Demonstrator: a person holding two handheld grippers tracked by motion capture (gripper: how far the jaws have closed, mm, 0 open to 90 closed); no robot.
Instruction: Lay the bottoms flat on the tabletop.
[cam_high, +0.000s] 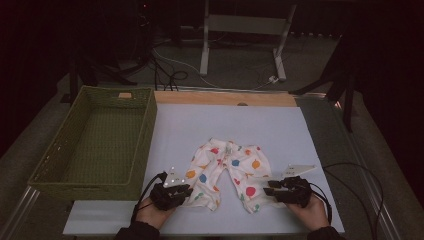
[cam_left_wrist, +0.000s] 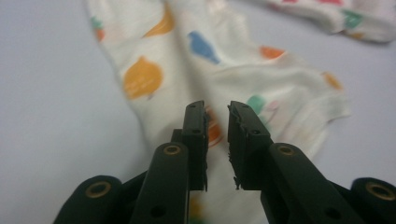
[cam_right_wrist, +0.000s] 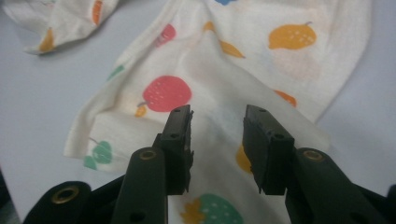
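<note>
high view: green wicker basket (cam_high: 60, 165) beside fruit-print trousers (cam_high: 227, 172)

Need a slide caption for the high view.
Both grippers, left and right, at the leg cuffs of fruit-print pants; green basket alongside.

Trousers (cam_left_wrist: 224, 70) cropped by frame edges

Cream pants (cam_high: 227, 172) w/ multicolour fruit print; green basket (cam_high: 47, 167).
</note>
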